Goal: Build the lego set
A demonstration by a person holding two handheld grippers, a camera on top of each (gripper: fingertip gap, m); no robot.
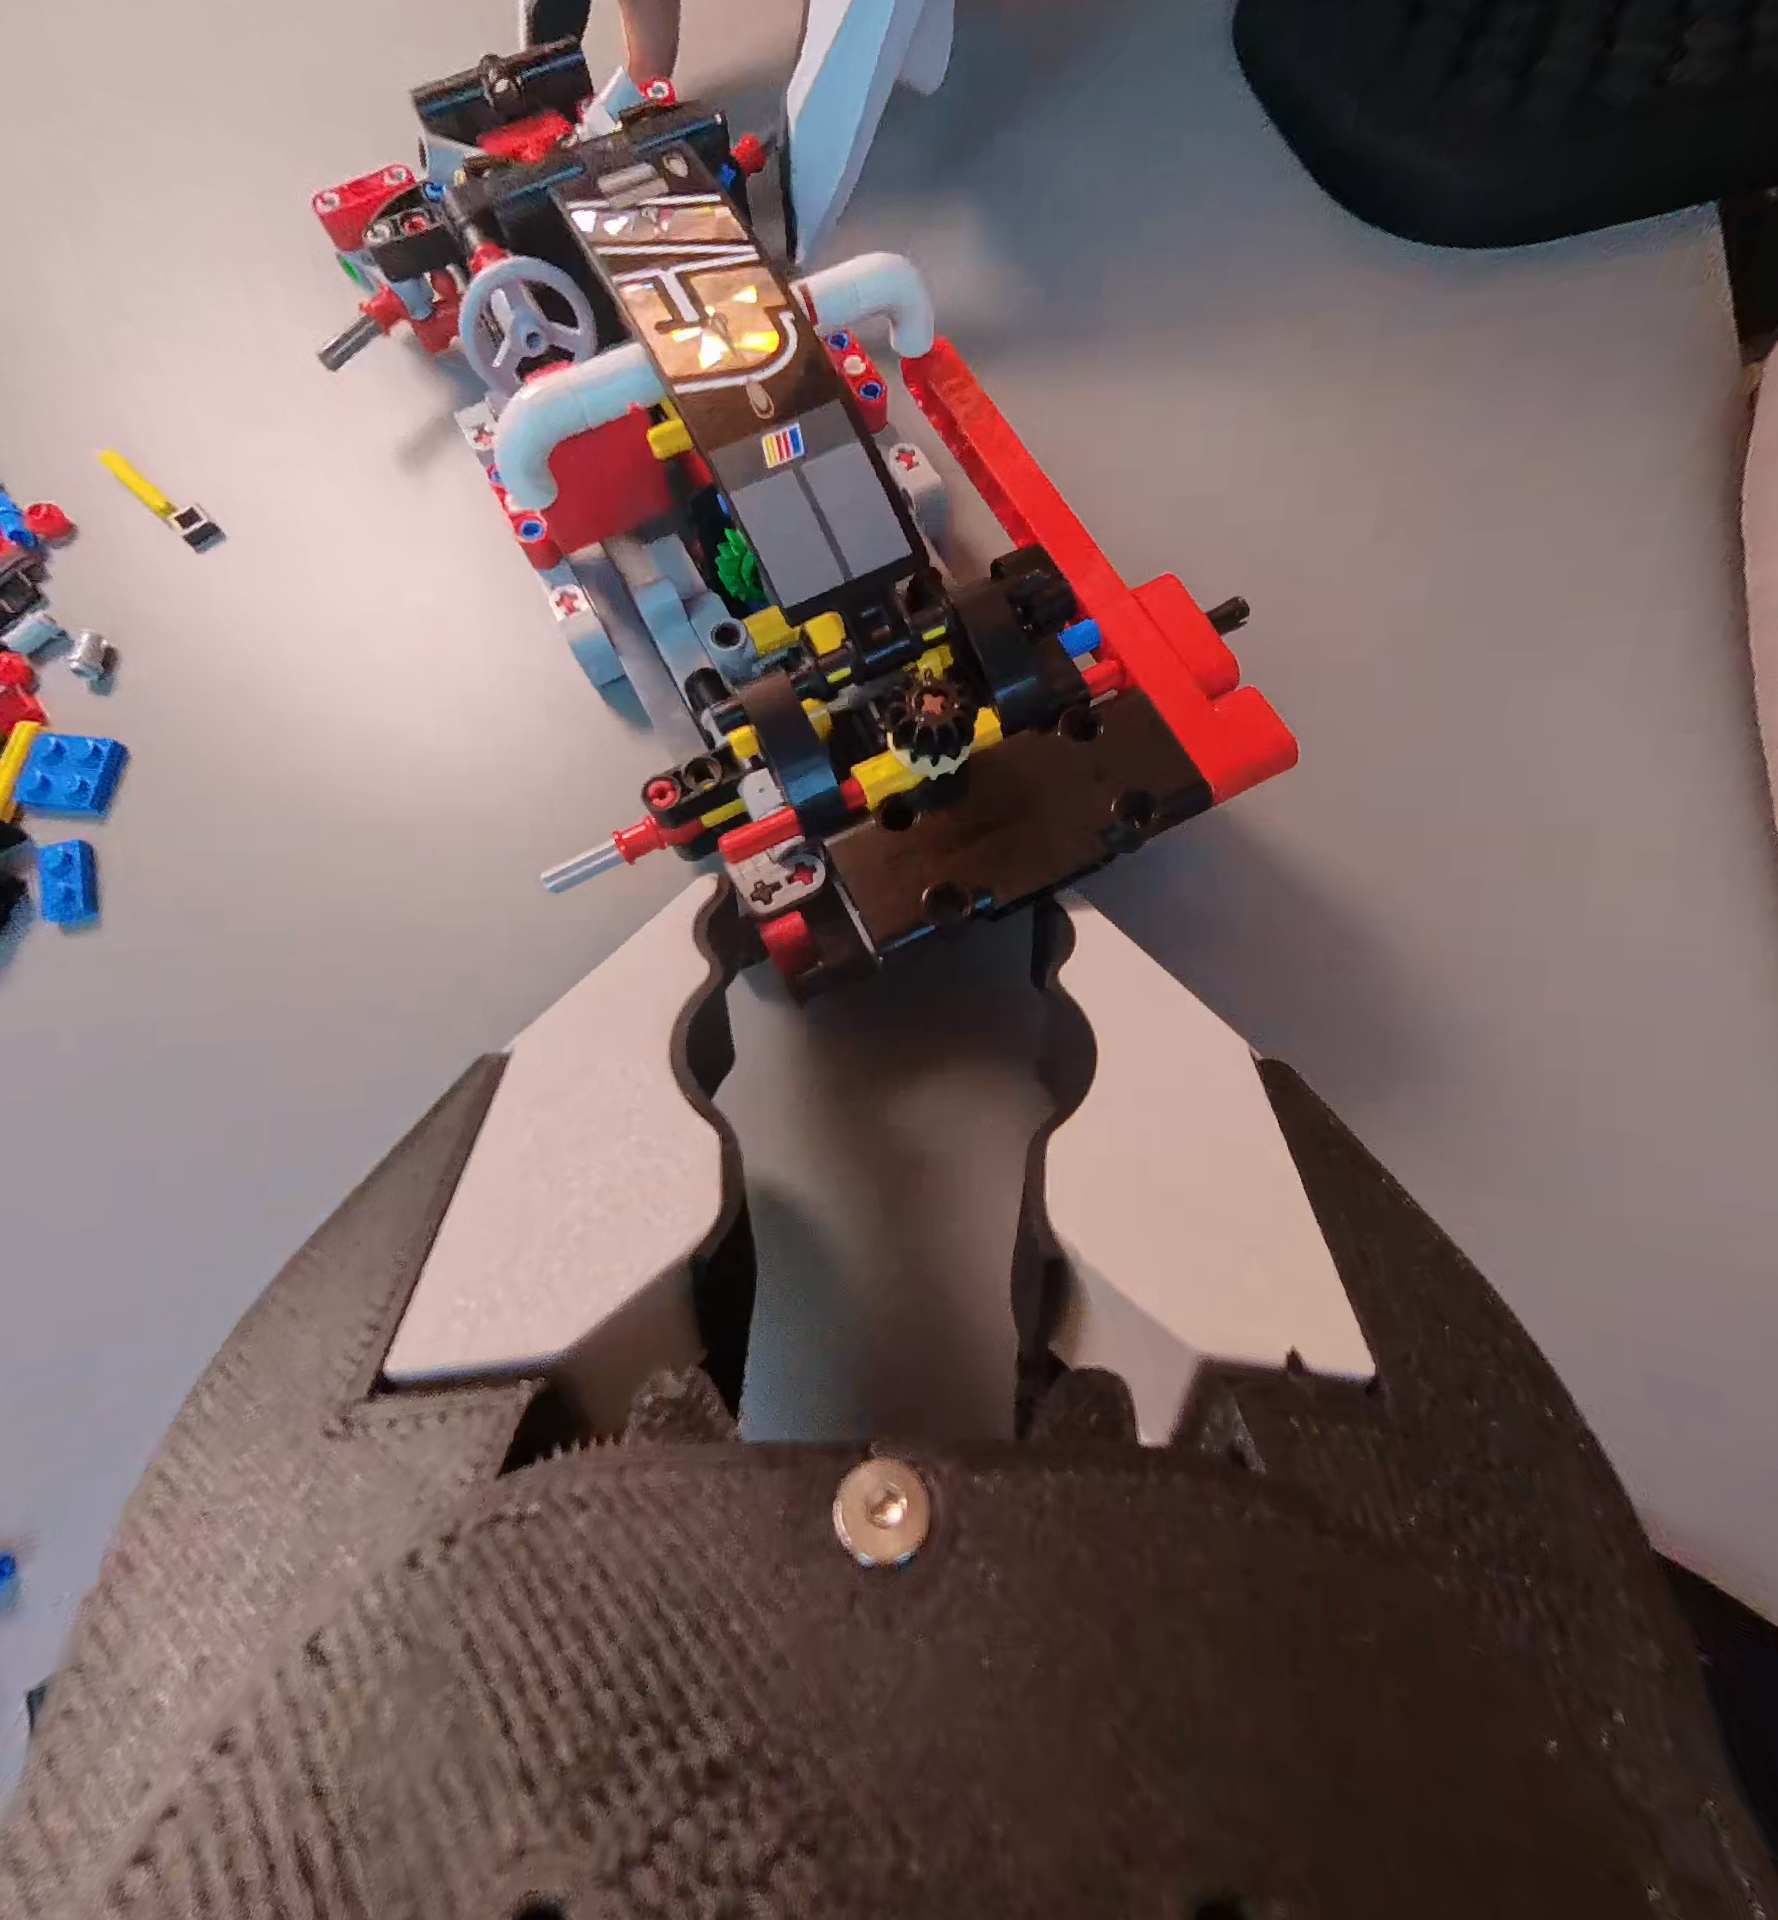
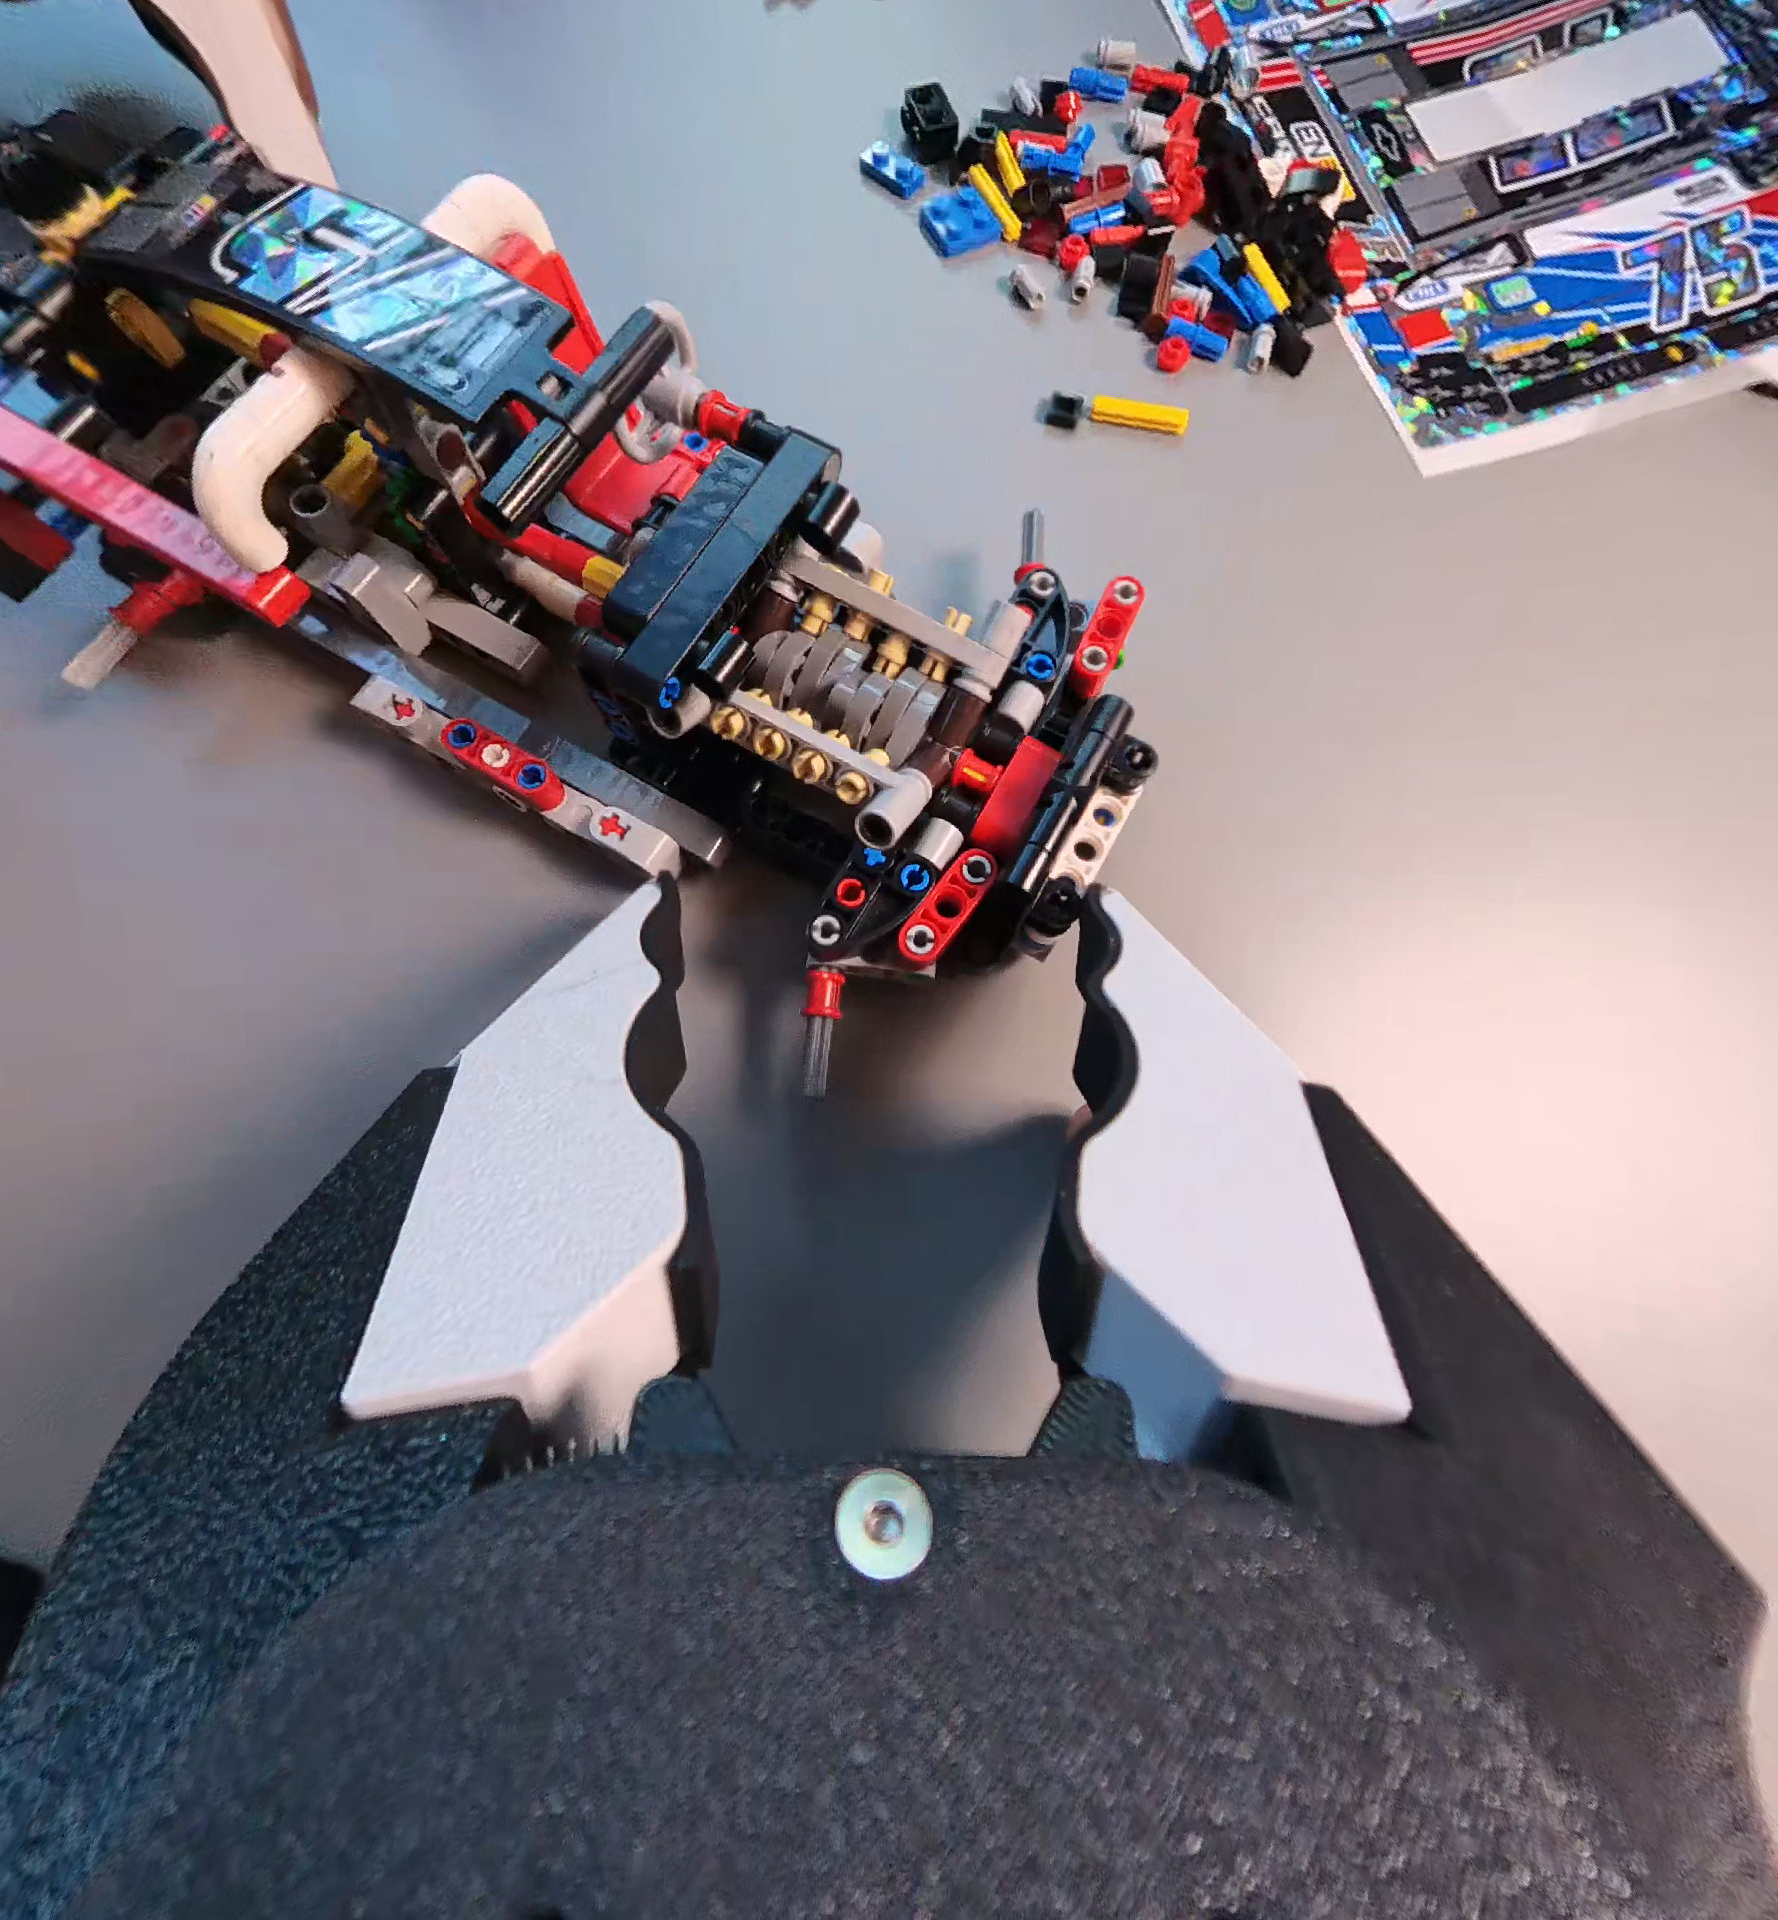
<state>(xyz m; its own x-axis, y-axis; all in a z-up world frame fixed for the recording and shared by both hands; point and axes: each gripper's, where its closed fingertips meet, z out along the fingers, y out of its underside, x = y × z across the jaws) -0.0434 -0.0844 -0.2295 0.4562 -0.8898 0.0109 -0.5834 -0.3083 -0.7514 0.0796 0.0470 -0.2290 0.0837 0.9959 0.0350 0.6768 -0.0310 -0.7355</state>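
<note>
Left wrist view: the left gripper (image 1: 880, 914) has its jaws wide apart around the near, black-and-red end of the car (image 1: 760, 499), which lies on the grey bench (image 1: 1384, 623); whether the tips touch it cannot be told. Loose bricks (image 1: 2, 707) lie far left. Right wrist view: the right gripper (image 2: 880, 914) likewise stands with jaws wide, empty, its right tip just beside the car's (image 2: 552, 582) engine end. A brick pile (image 2: 1155, 197) and sticker sheet (image 2: 1591, 208) lie far right.
</note>
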